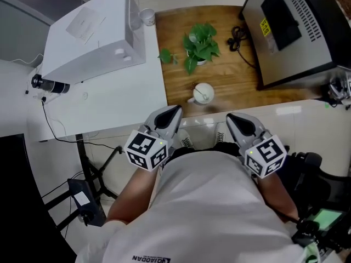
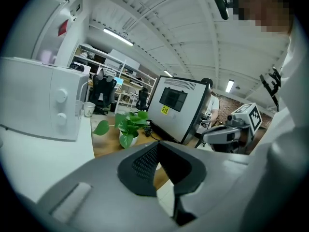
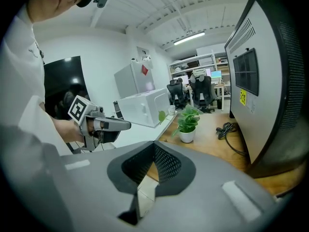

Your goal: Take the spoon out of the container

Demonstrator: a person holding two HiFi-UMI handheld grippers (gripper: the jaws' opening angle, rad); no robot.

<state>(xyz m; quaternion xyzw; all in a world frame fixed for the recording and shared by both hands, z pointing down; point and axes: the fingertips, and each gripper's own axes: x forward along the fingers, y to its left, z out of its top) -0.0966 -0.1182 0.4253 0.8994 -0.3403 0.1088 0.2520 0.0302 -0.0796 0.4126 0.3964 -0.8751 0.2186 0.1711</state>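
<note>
1. Spoon (image 1: 201, 95) lies in the white container (image 1: 211, 89) on the wooden table (image 1: 230, 75); just ahead of both sets of fingertips, between them, nearer the left pair; nothing touches it.
2. Left gripper (image 1: 176, 110): I read its jaws pressed together, nothing between; right gripper (image 1: 230, 116) likewise closed and empty.
3. Potted plant (image 1: 200, 44) beyond the container, farther from the fingers; white appliance (image 1: 93, 32) out past the left fingers; grey cabinet (image 1: 290, 26) past the right.
</note>
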